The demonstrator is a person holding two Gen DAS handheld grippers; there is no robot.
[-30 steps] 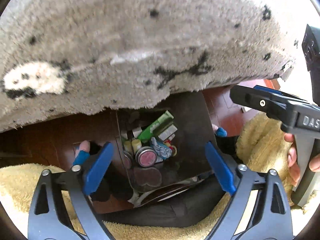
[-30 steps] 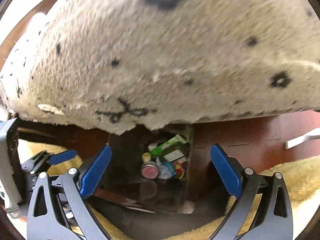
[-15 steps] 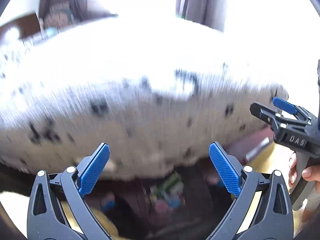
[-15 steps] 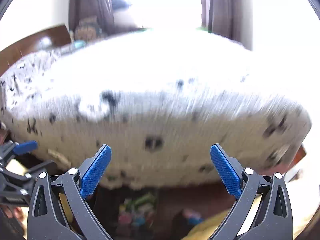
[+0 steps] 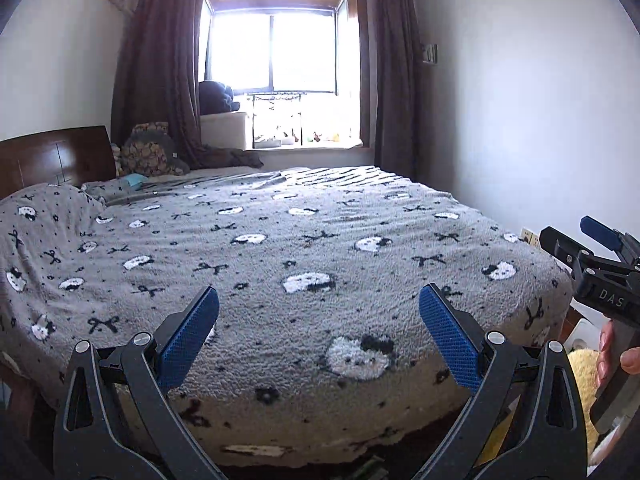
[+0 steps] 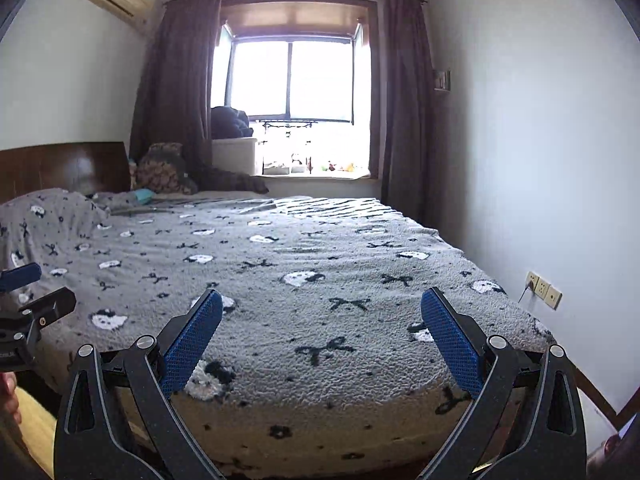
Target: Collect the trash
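Left hand-held gripper [image 5: 319,328] spread empty, right hand-held gripper [image 6: 322,330] likewise – two, one bed [image 5: 280,240]

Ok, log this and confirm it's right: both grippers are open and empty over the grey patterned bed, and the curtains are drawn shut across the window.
One thing is wrong: the curtains are pulled aside, leaving the bright window uncovered, as the right wrist view shows. The rest holds: the left gripper and right gripper are open and empty over the grey patterned bed.
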